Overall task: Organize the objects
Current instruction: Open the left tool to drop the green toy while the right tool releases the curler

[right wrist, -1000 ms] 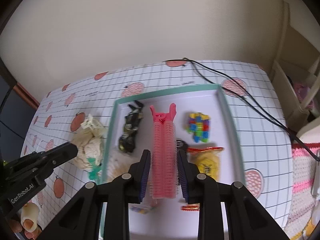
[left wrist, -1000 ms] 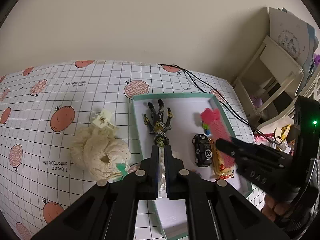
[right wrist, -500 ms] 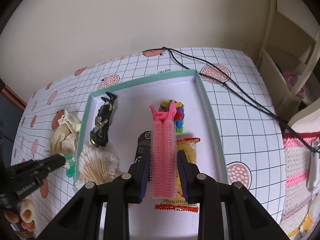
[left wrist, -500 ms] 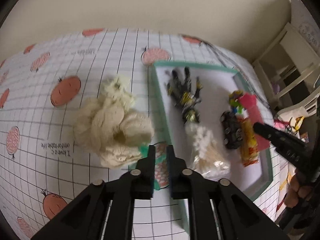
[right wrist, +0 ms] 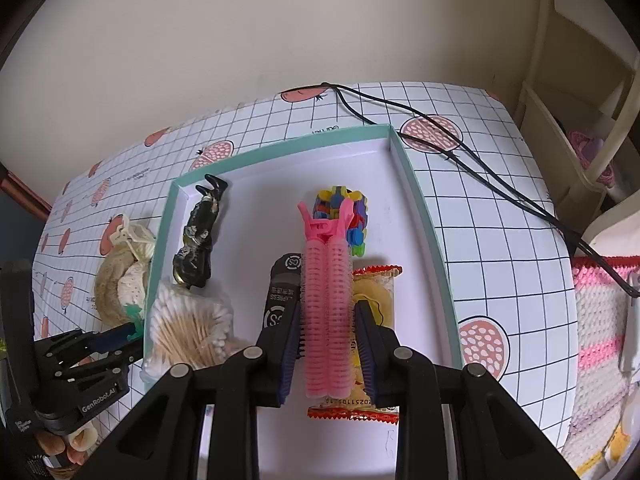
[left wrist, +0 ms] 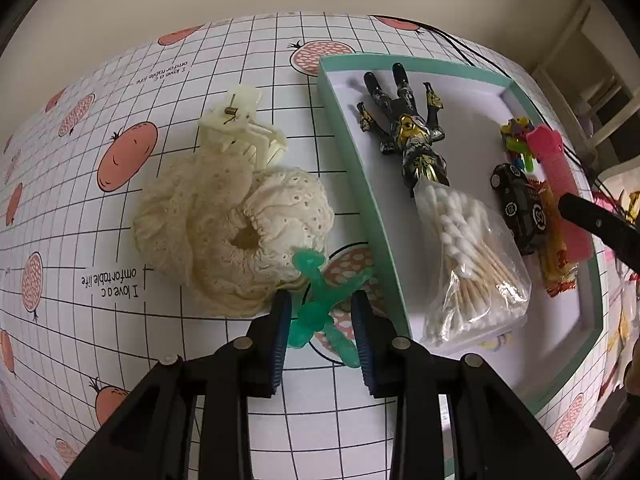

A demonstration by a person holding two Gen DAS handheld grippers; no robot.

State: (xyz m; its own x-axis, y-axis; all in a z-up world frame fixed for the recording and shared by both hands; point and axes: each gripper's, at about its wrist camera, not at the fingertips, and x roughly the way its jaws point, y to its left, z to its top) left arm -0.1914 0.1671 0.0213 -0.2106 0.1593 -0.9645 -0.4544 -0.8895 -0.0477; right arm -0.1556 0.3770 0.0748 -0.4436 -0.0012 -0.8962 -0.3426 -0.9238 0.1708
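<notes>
Straddling green toy (left wrist: 320, 304), left hand-held gripper (left wrist: 320, 328) agape; right's (right wrist: 327, 344) hold on pink roller (right wrist: 327, 312) unclear

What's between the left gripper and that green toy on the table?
Nothing visible. The left gripper is open with the green toy already lying between its fingers. The cream scrunchie sits just beyond, against the toy's far end, and the tray wall runs along the right, neither blocking the grasp.
</notes>
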